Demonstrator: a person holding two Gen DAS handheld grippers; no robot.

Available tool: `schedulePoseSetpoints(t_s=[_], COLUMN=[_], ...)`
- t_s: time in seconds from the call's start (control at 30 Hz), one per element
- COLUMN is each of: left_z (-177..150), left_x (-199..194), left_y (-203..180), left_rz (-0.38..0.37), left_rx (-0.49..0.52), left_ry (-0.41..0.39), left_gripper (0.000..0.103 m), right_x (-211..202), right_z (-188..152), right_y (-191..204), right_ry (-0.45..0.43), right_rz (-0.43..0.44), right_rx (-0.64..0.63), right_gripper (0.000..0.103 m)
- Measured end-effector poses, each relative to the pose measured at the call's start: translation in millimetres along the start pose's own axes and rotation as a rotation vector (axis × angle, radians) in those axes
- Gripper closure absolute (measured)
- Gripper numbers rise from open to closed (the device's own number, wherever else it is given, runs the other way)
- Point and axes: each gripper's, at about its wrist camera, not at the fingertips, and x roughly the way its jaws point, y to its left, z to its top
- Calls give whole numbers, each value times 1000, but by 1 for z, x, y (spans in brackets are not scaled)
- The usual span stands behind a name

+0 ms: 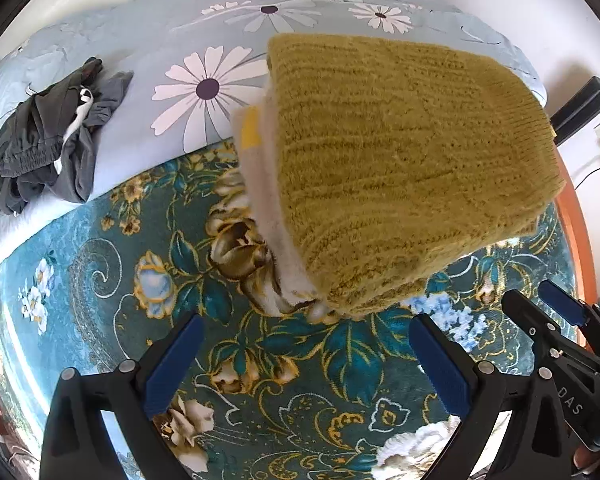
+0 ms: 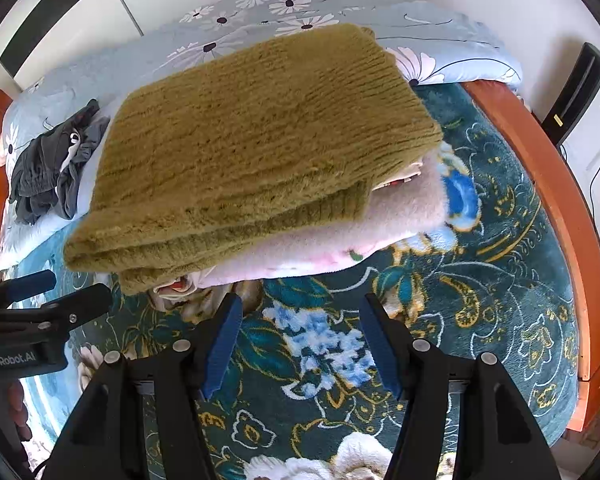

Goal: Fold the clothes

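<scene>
In the left wrist view, the left gripper (image 1: 304, 364) is hanging over the teal floral plush blanket (image 1: 100, 288) at the bottom of the frame with its blue-padded jaws standing wide apart and nothing between them, while the folded olive-green ribbed knit sweater (image 1: 400, 168) is filling the upper right, sitting on top of a stack of folded pale fleece garments (image 1: 272, 216) whose edges are showing at centre left. A crumpled dark grey garment (image 1: 48, 140) is lying at the upper left on the pale blue daisy-print bedspread (image 1: 148, 40), well apart from the stack and apparently not yet folded. The right gripper (image 1: 536, 312) is showing at the lower right edge. In the right wrist view, the right gripper (image 2: 300, 344) is pointing down at the blanket at bottom centre, its jaws roughly half spread and empty, just short of the near edge of the sweater (image 2: 252, 144), which is occupying the centre and overhanging the pink-white fleece (image 2: 340, 236) beneath. The likely trouble, as I am judging it, is that a gripper brushing that overhanging front edge would be dragging the soft knit and undoing the fold, or tipping the stack sideways on the yielding plush surface; the loose grey garment (image 2: 48, 168) at the left could also be snagging if pinched by a single layer.
</scene>
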Motion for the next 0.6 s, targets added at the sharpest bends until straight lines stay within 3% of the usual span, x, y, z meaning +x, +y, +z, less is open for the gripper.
schedulePoseSetpoints(t_s=[0.6], left_z=[-1], left_x=[-5], left_y=[2], left_rz=[0], left_rx=[-26], left_ry=[0], left_gripper=[0], right_x=[-2], right_z=[-2], right_y=[5], right_ry=[14], right_rz=[18], right_rx=[-22], right_gripper=[41])
